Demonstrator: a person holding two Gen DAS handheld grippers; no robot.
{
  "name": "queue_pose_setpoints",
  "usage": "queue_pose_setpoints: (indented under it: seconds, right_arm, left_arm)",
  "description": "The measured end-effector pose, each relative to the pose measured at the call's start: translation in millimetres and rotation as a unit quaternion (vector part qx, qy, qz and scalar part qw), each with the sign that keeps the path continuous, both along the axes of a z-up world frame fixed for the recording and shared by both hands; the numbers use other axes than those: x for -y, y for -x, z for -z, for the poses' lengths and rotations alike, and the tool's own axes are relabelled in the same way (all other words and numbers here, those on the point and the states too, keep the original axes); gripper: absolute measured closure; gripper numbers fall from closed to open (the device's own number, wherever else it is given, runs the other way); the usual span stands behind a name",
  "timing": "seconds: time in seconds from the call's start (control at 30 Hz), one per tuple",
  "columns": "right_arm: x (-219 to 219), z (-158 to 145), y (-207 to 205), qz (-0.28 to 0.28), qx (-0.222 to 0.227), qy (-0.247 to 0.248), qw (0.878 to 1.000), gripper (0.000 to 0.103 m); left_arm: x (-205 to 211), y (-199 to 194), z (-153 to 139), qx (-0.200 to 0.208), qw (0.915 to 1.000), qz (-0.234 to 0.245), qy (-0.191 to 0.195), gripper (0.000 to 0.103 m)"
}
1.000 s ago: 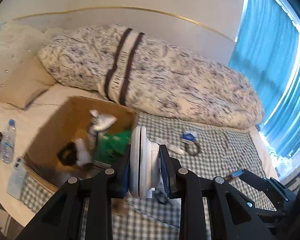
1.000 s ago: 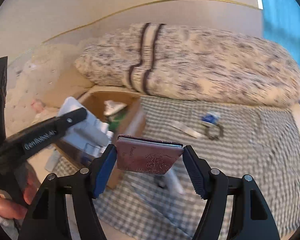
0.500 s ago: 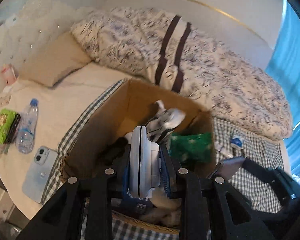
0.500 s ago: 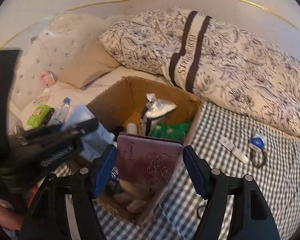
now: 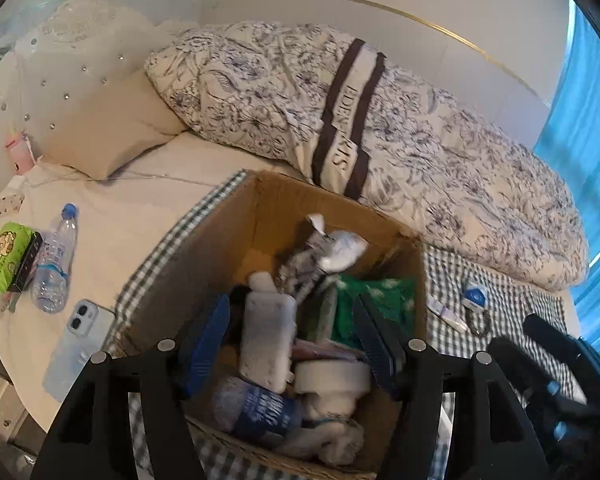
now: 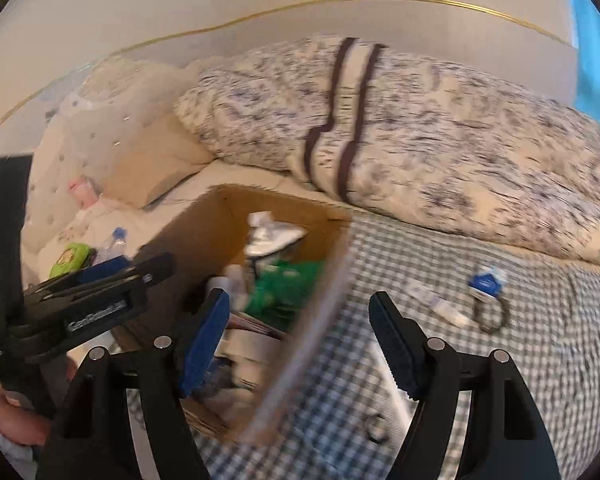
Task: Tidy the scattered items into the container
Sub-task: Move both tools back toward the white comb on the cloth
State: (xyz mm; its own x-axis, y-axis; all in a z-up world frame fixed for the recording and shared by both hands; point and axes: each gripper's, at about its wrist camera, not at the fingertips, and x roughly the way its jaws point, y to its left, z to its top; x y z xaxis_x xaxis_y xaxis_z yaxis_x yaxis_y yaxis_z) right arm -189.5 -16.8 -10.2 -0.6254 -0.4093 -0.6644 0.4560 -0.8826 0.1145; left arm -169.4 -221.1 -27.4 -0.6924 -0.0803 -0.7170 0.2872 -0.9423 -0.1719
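Observation:
An open cardboard box [image 5: 220,236] stands on the checked cloth [image 5: 512,300] on a bed. Inside lie a white bottle-shaped item [image 5: 266,340], a blue packet [image 5: 260,412], a green packet [image 5: 374,304], a silvery pouch [image 5: 332,248] and a maroon wallet [image 6: 252,322]. My left gripper [image 5: 290,304] hangs open over the box. My right gripper [image 6: 298,298] is open above the box's right wall [image 6: 320,320]. On the cloth to the right lie a small white tube [image 6: 440,304], a blue-and-white item [image 6: 486,280] and a dark ring [image 6: 490,316].
Left of the box, a water bottle [image 5: 54,264], a green pack [image 5: 6,256] and a phone [image 5: 80,344] lie on the sheet. A rolled floral duvet [image 5: 380,120] and a beige pillow [image 5: 108,128] sit behind the box. A blue curtain [image 5: 580,100] hangs at right.
Both grippers have opened. The white item left my left gripper and the maroon wallet left my right gripper; both now lie in the box. The right gripper has shifted right.

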Motion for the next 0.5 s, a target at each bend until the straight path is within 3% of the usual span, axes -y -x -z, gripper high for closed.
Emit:
queue_pose_setpoints:
  seconds: [0.03,0.13,0.3,0.5]
  right_arm:
    - [-13,-1,-1,0.014,0.004,0.0,1.0,0.031]
    - [-59,-4,-1,0.055,0.015,0.008,0.998,0.031]
    - [-131,-17,-24,0.113,0.0,0.003,0.994,0.031]
    - [-209,-13,-59,0.161,0.006,0.005,0.987,0.031]
  left_arm:
    - [-10,-2,-1,0.001,1.0,0.007,0.002,0.036]
    - [-44,-10,-7,-0.001,0.9996,0.027,0.005,0.021]
    - [-104,-24,-20,-0.013,0.9973,0.072,0.011,0.019]
    - [-171,-43,-19,-0.019,0.9938,0.108,0.017,0.006]
